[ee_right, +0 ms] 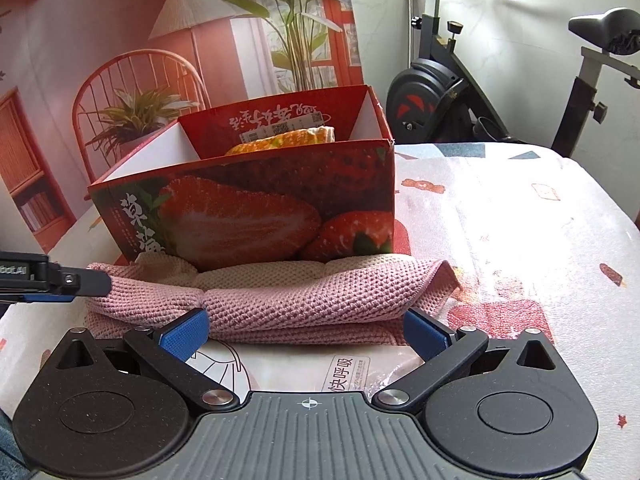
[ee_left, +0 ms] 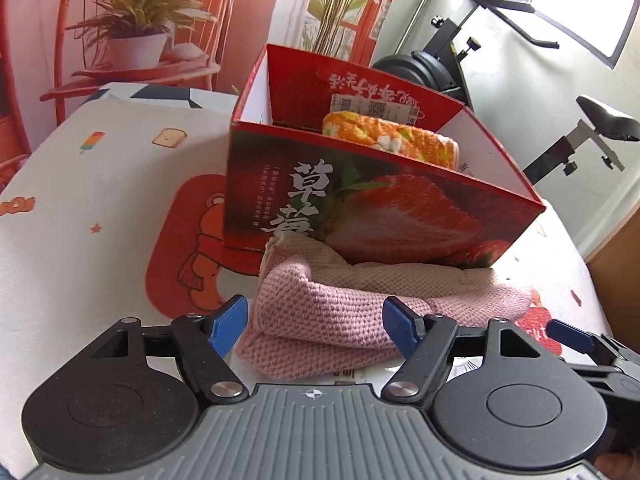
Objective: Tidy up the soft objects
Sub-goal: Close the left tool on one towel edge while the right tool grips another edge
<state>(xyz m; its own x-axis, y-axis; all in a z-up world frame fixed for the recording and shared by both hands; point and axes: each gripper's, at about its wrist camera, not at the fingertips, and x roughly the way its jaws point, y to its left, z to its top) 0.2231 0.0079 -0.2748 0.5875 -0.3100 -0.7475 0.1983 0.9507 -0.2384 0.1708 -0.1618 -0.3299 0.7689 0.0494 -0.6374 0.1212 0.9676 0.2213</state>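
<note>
A folded pink knitted towel lies on a white plastic package, tight against the front of a red strawberry box. An orange, green and white cloth rests inside the box. My left gripper stands open around the towel's left end, one blue pad beside it and the other over it. My right gripper is open wide around the towel's near edge, its pads not squeezing the fabric. One finger of the left gripper shows at the towel's left end.
The table wears a white cloth with cartoon prints. An exercise bike stands behind the table's far right. A printed backdrop hangs behind the box. The table's right edge is close.
</note>
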